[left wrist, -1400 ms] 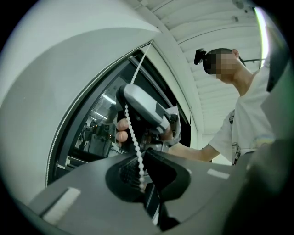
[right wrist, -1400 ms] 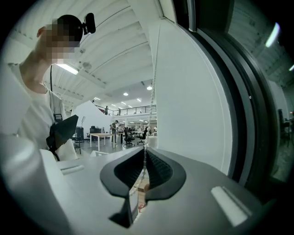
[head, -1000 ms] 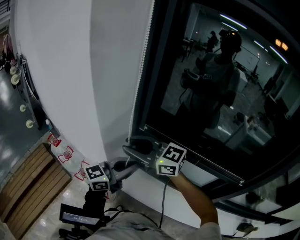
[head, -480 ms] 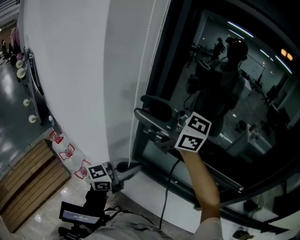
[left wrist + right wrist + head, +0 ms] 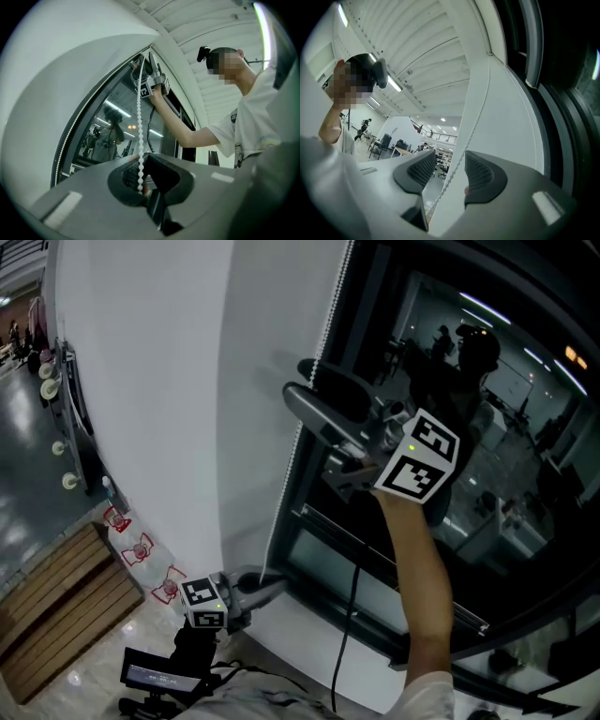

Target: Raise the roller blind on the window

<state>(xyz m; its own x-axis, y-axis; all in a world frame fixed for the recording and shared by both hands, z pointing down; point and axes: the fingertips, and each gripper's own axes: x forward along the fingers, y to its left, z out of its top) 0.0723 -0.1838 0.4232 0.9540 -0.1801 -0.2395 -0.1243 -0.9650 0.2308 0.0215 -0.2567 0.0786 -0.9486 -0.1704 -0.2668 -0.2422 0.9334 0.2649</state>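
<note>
Clamping the bead chain (image 5: 140, 126) shut at the head view's lower left, the left hand-held gripper (image 5: 140, 186) sits below the dark window (image 5: 469, 474), while the right hand-held gripper (image 5: 300, 382), at upper centre, has just opened its jaws wide, the chain passing ungripped between them.

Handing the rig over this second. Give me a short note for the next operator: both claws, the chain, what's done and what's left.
Left claw: shut on the bead chain, low by the window's bottom corner.
Right claw: just opened, high up the chain, which runs between its jaws, not gripped.
Window: the glass in view is bare. The blind's edge is not visible, so its height is unclear.
Left to do: probably close the right claw on the chain, pull down, and repeat until the blind is up.
</note>
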